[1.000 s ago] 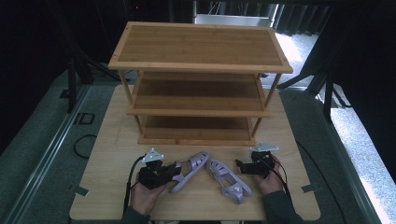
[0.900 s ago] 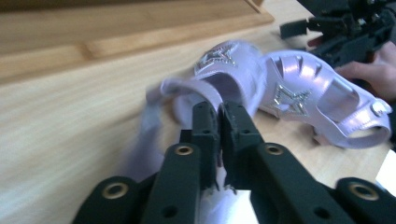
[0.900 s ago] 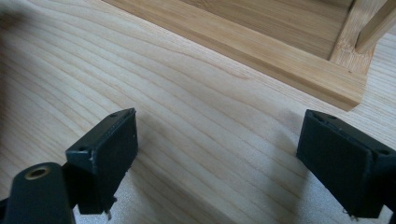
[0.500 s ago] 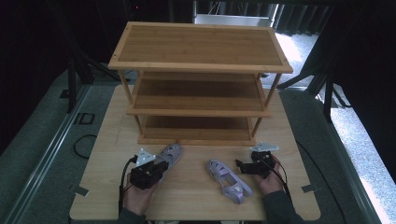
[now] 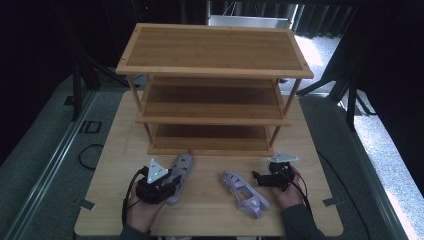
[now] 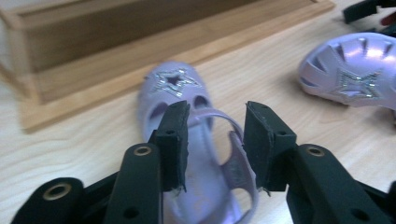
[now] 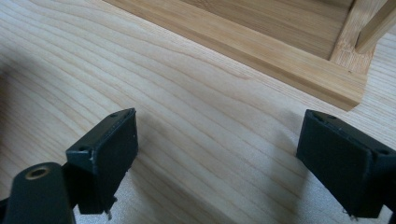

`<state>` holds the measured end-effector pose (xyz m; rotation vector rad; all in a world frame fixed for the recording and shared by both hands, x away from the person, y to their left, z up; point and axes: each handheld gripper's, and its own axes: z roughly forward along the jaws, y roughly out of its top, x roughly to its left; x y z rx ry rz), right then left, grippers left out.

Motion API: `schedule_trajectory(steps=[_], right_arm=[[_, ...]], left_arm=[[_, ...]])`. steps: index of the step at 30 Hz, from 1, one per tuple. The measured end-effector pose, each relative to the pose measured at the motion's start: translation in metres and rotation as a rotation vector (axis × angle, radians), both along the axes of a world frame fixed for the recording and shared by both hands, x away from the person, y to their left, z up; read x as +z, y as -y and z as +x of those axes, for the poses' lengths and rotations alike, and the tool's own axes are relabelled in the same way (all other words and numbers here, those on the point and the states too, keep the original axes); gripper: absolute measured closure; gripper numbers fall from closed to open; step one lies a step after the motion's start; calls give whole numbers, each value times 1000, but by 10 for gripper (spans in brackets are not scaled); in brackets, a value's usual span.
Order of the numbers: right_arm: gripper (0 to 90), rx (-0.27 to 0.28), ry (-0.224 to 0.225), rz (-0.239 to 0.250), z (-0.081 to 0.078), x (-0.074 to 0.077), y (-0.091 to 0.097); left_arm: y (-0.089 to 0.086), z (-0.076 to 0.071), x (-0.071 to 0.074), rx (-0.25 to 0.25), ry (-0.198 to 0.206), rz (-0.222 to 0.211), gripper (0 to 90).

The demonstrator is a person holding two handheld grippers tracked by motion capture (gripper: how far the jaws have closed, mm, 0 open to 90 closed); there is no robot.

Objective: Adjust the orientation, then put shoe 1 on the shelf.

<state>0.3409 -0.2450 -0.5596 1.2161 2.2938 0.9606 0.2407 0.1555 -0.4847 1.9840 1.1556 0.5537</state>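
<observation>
On table (image 5: 210,200), left sandal (image 5: 180,172) toes toward rack (image 5: 212,145).

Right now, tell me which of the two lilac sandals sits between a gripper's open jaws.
The left sandal, in front of the rack's left leg, between the left gripper's jaws. The right sandal lies apart, beside the right gripper.

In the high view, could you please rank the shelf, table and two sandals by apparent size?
1. Table.
2. Shelf, nearly as large.
3. Left sandal and right sandal: alike, so unranked.
</observation>
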Motion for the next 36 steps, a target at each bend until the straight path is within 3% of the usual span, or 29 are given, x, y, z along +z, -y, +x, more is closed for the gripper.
schedule_trajectory(steps=[5,13,29,36], right_arm=[[121,1,0,0,0,0,0],[121,1,0,0,0,0,0],[121,1,0,0,0,0,0],[121,1,0,0,0,0,0]], left_arm=[[-12,3,0,11,24,20,547],[-25,8,-8,-9,2,21,531],[-24,17,-24,-31,-54,39,554],[-22,22,-27,-51,-67,40,638]])
